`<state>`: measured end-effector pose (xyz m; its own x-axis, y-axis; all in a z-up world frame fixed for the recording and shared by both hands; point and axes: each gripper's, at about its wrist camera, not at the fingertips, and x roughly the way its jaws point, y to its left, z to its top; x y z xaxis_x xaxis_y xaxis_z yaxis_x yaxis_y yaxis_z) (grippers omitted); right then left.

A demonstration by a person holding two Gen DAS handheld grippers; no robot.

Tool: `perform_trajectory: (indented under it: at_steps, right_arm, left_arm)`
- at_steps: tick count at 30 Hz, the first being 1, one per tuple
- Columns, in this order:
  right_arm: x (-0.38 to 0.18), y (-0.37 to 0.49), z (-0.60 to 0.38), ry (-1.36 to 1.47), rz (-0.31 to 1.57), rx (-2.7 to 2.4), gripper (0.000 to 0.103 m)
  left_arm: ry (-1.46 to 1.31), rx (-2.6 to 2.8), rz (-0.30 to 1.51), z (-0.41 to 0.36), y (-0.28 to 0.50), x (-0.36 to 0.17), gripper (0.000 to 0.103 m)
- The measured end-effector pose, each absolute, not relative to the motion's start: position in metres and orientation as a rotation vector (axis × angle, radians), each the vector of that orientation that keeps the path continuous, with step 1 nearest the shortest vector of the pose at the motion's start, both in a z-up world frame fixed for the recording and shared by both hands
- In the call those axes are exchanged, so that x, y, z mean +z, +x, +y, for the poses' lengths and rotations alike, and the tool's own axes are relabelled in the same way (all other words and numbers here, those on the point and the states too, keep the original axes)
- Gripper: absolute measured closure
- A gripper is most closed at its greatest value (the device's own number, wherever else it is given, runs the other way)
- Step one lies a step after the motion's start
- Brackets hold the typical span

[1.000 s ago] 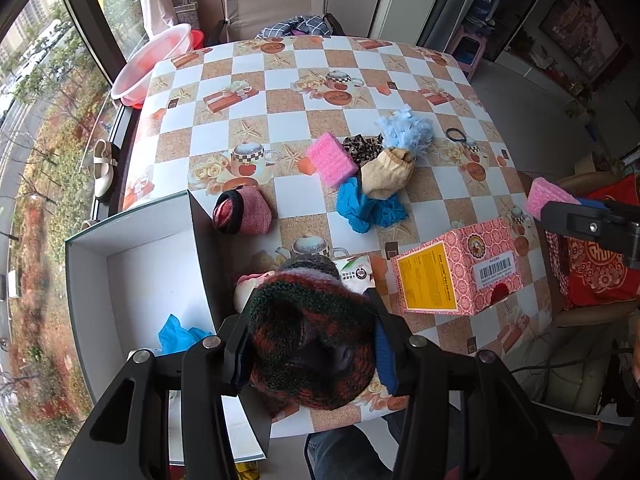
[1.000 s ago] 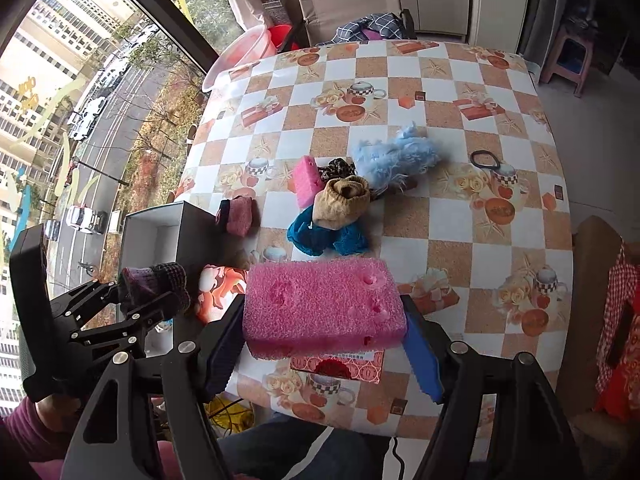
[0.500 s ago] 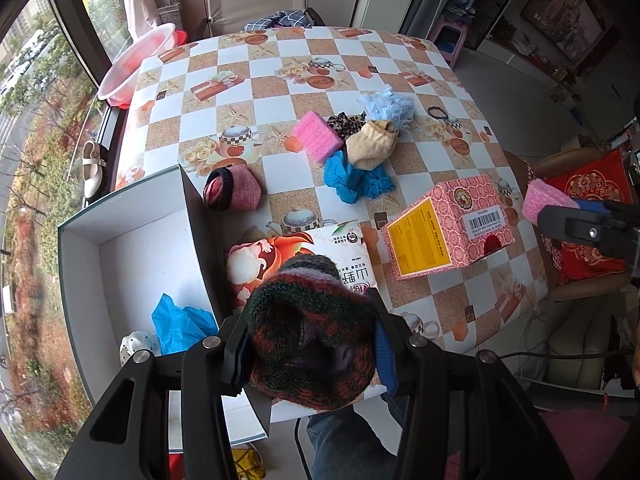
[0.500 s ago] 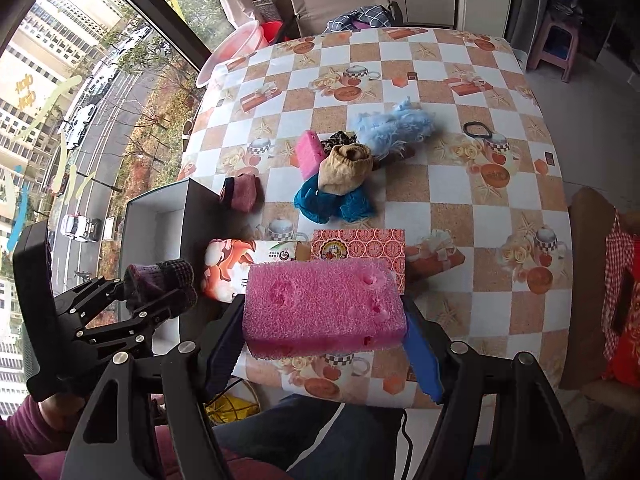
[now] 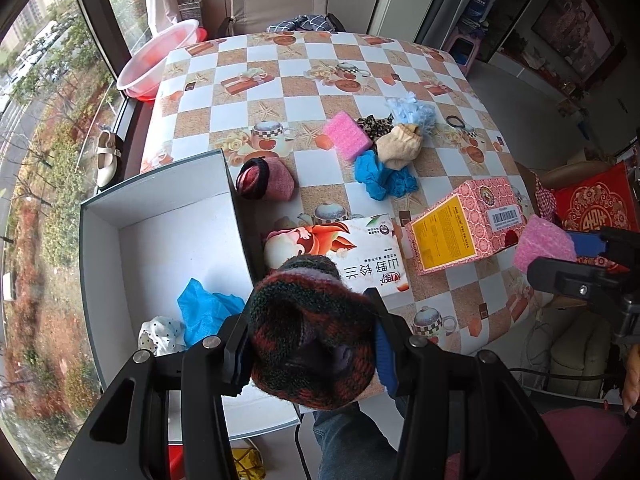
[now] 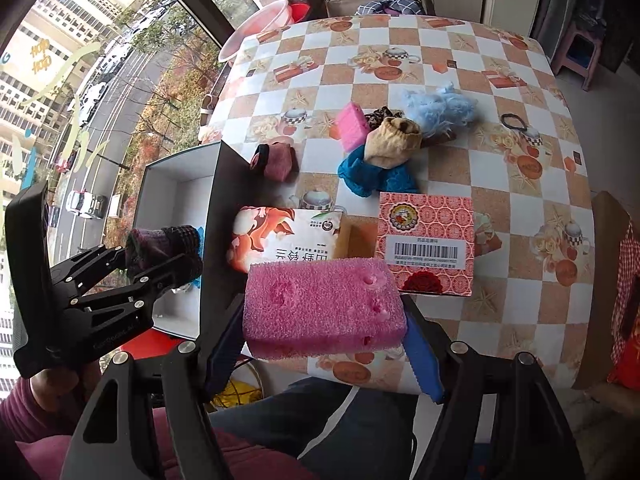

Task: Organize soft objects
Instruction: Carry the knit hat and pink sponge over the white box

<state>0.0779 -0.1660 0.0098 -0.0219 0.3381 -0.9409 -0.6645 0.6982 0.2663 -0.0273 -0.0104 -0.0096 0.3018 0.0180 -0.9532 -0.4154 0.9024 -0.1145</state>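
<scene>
Both jaws were clamped: left gripper [image 5: 312,344] on a knitted sock [image 5: 310,332], right gripper [image 6: 324,320] on a pink sponge [image 6: 322,306], both light and squashy, gripped mid-body.

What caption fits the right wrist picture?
Right gripper holding a pink sponge above the checkered table's near edge.

Knit hat [image 5: 312,332] fills the left gripper [image 5: 310,336], hiding the inner pads and the table edge behind it. Sponge [image 6: 322,308] covers the near part of the pink carton [image 6: 426,244]. Box [image 6: 176,184] wall hides most of its contents in the right view. Print on the tissue pack [image 5: 360,256] is too small to read. Gripper bodies are cut off at the bottom edges.
</scene>
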Motion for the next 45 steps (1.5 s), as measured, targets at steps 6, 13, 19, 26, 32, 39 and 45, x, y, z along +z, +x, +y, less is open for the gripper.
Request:
perform_trajectory:
  at_steps: [6,13,19,26,32,39,45]
  right_arm:
    - [0.010,0.060,-0.135,-0.386,1.359,0.892,0.029]
    - [0.009,0.040,-0.097,-0.480,1.345,0.978,0.029]
    - [0.008,0.027,-0.061,-0.555,1.325,1.056,0.029]
    - [0.010,0.015,-0.018,-0.636,1.288,1.139,0.029]
    - [0.005,0.006,0.021,-0.701,1.266,1.202,0.029]
    - [0.000,0.004,0.061,-0.727,1.262,1.235,0.029]
    - [-0.003,0.005,0.080,-0.736,1.256,1.240,0.029]
  left_arm:
    - [-0.412,0.349,1.216,0.007,-0.044,-0.008,0.051]
    - [-0.471,0.426,1.200,0.029,-0.069,-0.011,0.051]
    - [-0.522,0.500,1.183,0.053,-0.089,-0.014,0.051]
    - [-0.576,0.597,1.159,0.085,-0.109,-0.018,0.051]
    - [-0.594,0.655,1.150,0.109,-0.117,-0.024,0.051]
    - [-0.594,0.689,1.164,0.124,-0.115,-0.036,0.051]
    - [-0.605,0.700,1.179,0.129,-0.114,-0.044,0.051]
